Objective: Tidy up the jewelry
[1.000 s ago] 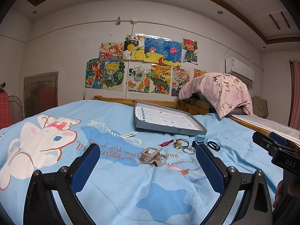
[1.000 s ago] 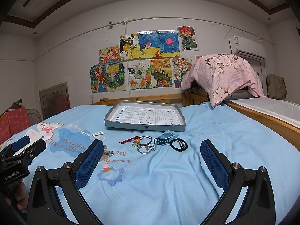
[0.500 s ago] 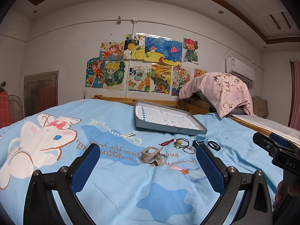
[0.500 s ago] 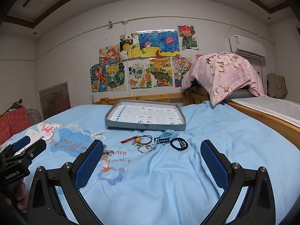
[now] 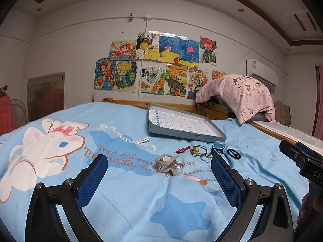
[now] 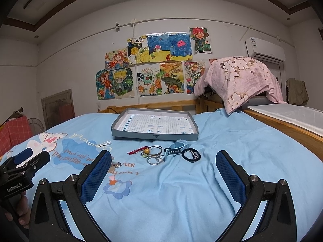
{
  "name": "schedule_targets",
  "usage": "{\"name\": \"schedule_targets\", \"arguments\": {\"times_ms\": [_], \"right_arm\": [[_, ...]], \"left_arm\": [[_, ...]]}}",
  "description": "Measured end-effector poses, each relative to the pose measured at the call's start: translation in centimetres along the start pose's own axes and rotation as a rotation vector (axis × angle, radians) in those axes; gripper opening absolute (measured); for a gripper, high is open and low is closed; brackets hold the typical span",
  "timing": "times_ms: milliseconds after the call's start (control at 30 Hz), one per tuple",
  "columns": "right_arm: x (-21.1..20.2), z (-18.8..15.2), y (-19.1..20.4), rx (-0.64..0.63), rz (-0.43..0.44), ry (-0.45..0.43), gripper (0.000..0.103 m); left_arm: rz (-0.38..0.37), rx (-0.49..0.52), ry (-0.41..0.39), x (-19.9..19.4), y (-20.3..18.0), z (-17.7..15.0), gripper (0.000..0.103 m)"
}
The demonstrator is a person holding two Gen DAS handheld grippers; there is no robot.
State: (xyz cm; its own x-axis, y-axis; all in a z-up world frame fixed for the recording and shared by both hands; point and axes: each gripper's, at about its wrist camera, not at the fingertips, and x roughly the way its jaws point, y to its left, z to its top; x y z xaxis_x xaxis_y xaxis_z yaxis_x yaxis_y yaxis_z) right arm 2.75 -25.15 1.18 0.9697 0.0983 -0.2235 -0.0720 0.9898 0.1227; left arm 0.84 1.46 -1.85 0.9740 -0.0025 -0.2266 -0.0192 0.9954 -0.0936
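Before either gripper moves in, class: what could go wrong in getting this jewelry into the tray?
1. The rings overlap the bead cord and touch the watch; lifting one may drag the others.
2. The bedsheet is soft and wrinkled, so fingers closing on thin rings may pinch cloth.
3. The tray sits on soft bedding and may tip if pushed.

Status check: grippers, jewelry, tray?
Left gripper and right gripper open, holding nothing. Jewelry loose on bed. Tray holds no jewelry. Path unobstructed.

Black fingers (image 6: 94, 179), blue mesh pads (image 5: 226, 179), silver screws.
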Motion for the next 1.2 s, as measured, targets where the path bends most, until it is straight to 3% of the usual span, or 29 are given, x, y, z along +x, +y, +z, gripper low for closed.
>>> {"name": "schedule_targets", "arguments": {"times_ms": [167, 300, 567, 667, 767, 833, 967, 1100, 1200], "right_arm": [[0.6, 0.0, -0.6, 0.015, 0.008, 0.029, 0.102], [1.9, 0.3, -1.1, 0.012, 0.044, 0.079, 0.102], [8.4, 1.8, -1.7, 0.036, 0.237, 0.225, 0.101], [11.3, 1.8, -1.5, 0.051, 0.276, 0.288, 0.1], [14.8, 1.6, -0.4, 0.014, 0.33, 0.35, 0.088], [16.7, 1.1, 0.4, -0.001, 0.37, 0.394, 0.073], [19.8, -0.6, 1.9, -0.039, 0.432, 0.475, 0.067], [21.8, -2.1, 2.3, -0.045, 0.446, 0.547, 0.049], [22.8, -2.7, 2.3, -0.05, 0.438, 0.57, 0.048]], "left_arm": [[0.014, -0.01, 0.087, 1.6, 0.7, 0.2, 0.103], [0.003, 0.04, 0.153, 3.8, 0.3, 1.4, 0.103], [-0.084, 0.055, 0.3, 9.7, 0.6, 2.5, 0.103], [-0.083, 0.083, 0.353, 12.2, 0.7, 2.0, 0.103], [-0.103, 0.089, 0.389, 14.1, 0.9, 1.7, 0.1], [-0.11, 0.093, 0.402, 15.1, 0.8, 1.5, 0.096], [-0.15, 0.108, 0.447, 17.3, 0.4, 1.0, 0.086], [-0.181, 0.138, 0.482, 18.9, -0.4, 0.5, 0.075], [-0.183, 0.158, 0.501, 19.9, -1.0, 0.2, 0.066]]}}
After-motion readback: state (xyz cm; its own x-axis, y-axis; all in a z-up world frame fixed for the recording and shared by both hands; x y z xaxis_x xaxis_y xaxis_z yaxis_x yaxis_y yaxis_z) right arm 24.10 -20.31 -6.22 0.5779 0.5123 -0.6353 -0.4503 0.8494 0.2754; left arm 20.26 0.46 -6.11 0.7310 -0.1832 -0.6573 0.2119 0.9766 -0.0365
